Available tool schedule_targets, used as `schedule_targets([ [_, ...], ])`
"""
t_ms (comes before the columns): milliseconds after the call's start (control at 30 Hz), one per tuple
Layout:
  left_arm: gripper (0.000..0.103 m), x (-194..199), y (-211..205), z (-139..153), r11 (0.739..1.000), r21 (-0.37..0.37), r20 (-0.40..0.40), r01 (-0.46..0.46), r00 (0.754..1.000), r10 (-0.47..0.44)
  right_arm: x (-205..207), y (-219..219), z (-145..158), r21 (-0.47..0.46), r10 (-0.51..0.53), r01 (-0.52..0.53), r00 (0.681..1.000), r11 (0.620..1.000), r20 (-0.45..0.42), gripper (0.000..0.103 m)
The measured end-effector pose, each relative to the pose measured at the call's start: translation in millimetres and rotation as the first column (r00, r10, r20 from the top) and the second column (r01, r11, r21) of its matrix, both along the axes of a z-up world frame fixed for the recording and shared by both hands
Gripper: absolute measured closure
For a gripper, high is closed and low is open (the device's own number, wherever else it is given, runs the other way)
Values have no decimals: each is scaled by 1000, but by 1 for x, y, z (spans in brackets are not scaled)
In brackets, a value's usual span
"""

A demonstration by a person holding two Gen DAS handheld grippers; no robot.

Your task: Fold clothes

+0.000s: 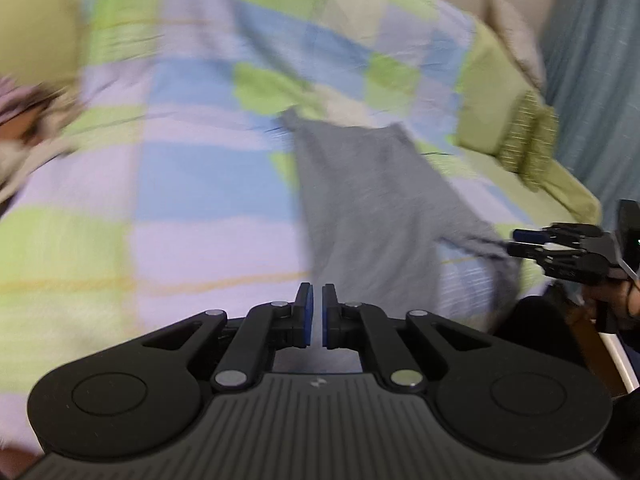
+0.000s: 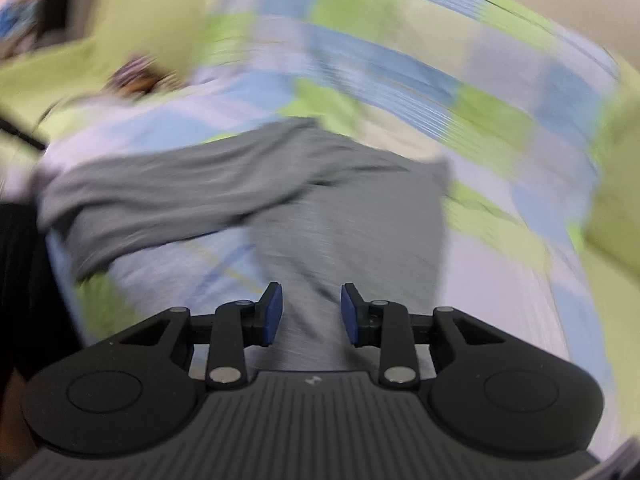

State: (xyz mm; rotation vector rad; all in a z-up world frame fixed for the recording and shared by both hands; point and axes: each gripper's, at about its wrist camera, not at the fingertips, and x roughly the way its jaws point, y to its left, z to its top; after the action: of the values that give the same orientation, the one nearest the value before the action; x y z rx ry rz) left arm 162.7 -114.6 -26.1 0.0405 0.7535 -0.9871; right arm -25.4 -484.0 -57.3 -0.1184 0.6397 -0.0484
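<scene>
The left gripper (image 1: 316, 314) has its blue-padded fingers (image 1: 306, 312) nearly together, only a thin slit between them, and nothing is pinched there; bedspread and the near edge of the grey garment (image 1: 372, 208) show beyond the tips. The right gripper (image 2: 311, 314) has its fingers (image 2: 274, 312) partly apart with a clear gap, holding nothing; grey cloth lies under and past that gap, though whether the tips touch it cannot be told through the blur. In the left wrist view the right gripper (image 1: 516, 242) sits at the garment's right edge.

The garment lies flat on the checked bedspread (image 1: 192, 184) of green, blue and lilac squares. To the right, green pillows (image 1: 496, 108) bound the bed; wide bare bedspread stretches left and beyond the garment.

In the right wrist view the garment (image 2: 352, 216) has one broad panel running away from the camera, and a long strip (image 2: 160, 188) folded across toward the left, so its long axis there runs left to right
</scene>
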Motion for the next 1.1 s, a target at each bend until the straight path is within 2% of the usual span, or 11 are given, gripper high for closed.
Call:
schedule_targets([
  [133,97,-18,-85,-1,982,25,89,185,978,-186,-23,-41,-8,135,-132,133,991,982,-17,75],
  [233,73,-43,-147,-4,939,72,177,338,922,-345,-38,-59,-17,199,-180,182,983,963,-28,75],
  [367,73,-90,-219,-13,820,227,302,525,763,-572,-49,-76,-27,317,-205,199,979,927,-16,72],
  [433,72,-104,-243,-19,779,282,300,560,720,-626,-47,-82,-33,351,-196,185,981,918,-6,66],
  [467,72,-107,-255,-22,772,286,263,567,729,-633,-46,-86,-37,373,-190,176,982,911,-1,66],
  [600,66,-99,-270,-27,833,173,88,525,834,-544,-41,-99,-46,473,-155,124,988,872,26,66],
  [633,55,-98,-270,-29,844,161,70,512,847,-527,-40,-101,-48,481,-148,115,988,869,32,66],
  [733,53,-100,-270,-36,874,166,36,456,883,-468,-35,-108,-53,506,-130,89,990,858,47,66],
  [767,53,-102,-269,-39,882,170,28,439,893,-450,-33,-110,-54,518,-128,85,991,851,48,67],
  [833,53,-105,-268,-39,896,161,15,415,906,-422,-30,-117,-55,565,-125,77,991,822,47,101],
  [1100,61,-104,-281,-45,940,129,-24,316,949,-315,-57,-120,-33,574,-145,79,987,815,71,101],
])
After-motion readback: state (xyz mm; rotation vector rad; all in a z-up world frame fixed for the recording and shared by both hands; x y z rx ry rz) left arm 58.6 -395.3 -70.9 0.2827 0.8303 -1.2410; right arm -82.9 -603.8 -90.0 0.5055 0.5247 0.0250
